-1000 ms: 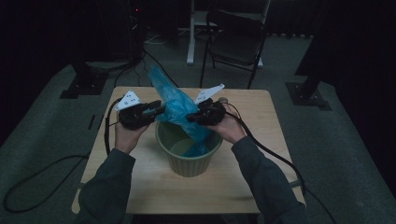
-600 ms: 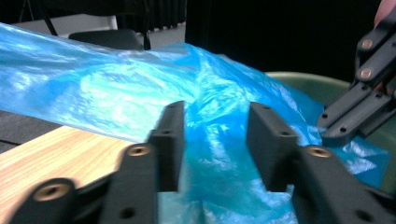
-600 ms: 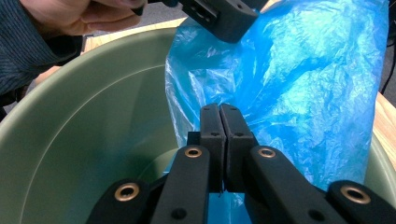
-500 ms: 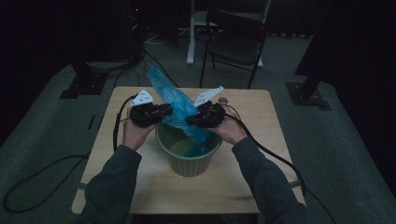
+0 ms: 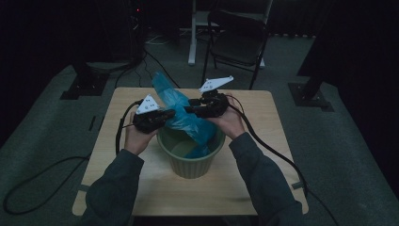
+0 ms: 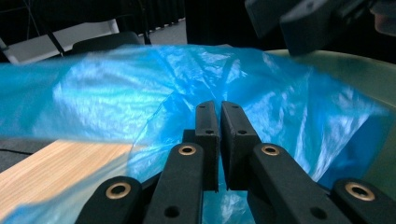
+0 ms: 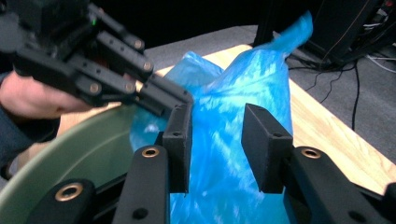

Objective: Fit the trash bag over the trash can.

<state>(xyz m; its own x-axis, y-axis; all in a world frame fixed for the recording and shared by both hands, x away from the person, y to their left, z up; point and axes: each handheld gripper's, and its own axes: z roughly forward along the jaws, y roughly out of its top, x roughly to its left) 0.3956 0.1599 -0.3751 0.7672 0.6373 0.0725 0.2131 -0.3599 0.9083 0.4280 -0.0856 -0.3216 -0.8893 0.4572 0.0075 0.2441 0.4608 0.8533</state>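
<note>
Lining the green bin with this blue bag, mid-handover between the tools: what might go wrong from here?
1. The left tool has just been closing and pinches only a thin fold of the blue bag; slick film may slip out.
2. The right tool has just been opening, its jaws apart around the bag, so the loose plastic may sag into the green bin unevenly.
3. Both tools sit close together over the bin's rim; they might collide.

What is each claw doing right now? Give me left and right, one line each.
Left claw: just closed, shut on the blue bag.
Right claw: just opened, jaws apart, blue bag between them, not pinched.
</note>
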